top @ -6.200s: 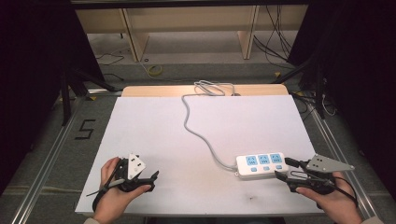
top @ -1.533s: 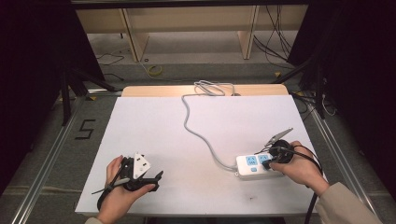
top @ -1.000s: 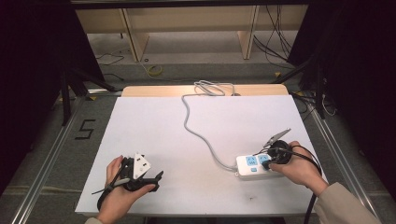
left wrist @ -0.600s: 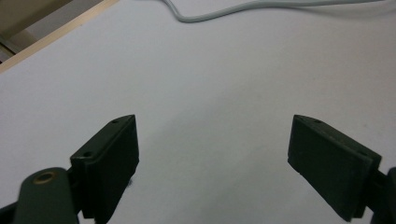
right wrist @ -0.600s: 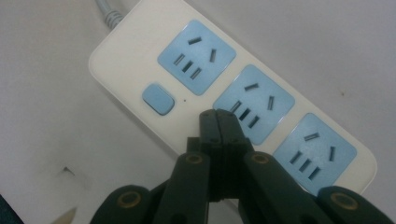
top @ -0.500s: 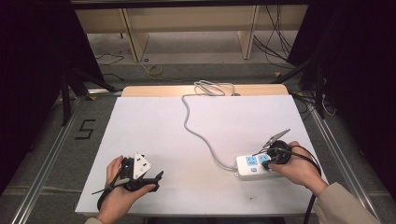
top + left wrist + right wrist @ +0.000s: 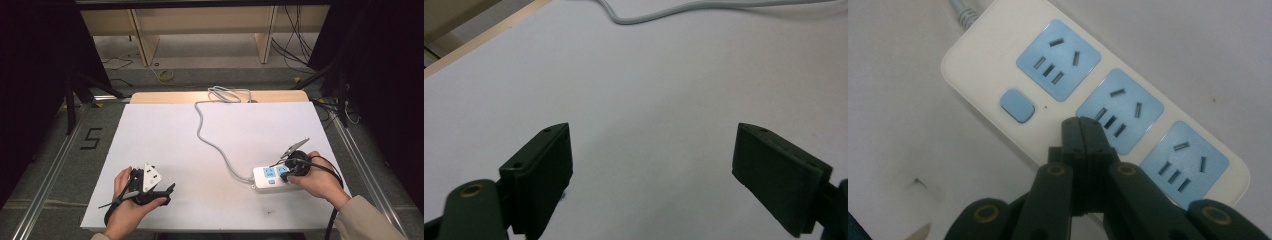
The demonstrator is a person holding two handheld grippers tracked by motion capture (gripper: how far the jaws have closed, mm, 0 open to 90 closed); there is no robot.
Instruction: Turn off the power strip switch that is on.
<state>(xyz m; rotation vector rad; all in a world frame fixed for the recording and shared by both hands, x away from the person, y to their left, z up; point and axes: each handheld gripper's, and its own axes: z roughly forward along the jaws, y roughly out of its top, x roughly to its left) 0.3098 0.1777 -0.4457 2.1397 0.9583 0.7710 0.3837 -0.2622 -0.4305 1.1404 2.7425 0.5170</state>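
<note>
A white power strip [image 7: 270,178] with three blue sockets and a blue switch lies on the white tabletop [image 7: 165,135] toward the 4 o'clock part of the sheet in the high view. In the right gripper view the power strip [image 7: 998,55] runs from 10 o'clock to 4 o'clock, with the switch [image 7: 1017,105] beside the socket nearest the cord end. The right tongs [image 7: 1082,127] are closed with nothing between the jaws, and their tips sit over the strip's near edge, just beside the middle socket [image 7: 1120,110]; whether they touch the casing cannot be told. In the high view the right tongs [image 7: 287,168] are held in the person's right hand [image 7: 317,180] over the strip's right end. A grey cord [image 7: 210,135] leaves the strip's left end and curves toward 12 o'clock, ending in loops at the far edge of the tabletop. The left tongs [image 7: 167,190] rest in the person's left hand [image 7: 125,210] at about 7 o'clock, well apart from the strip. In the left gripper view the left tongs [image 7: 651,170] are wide open over bare tabletop, with a stretch of cord [image 7: 664,12] at 12 o'clock.
</note>
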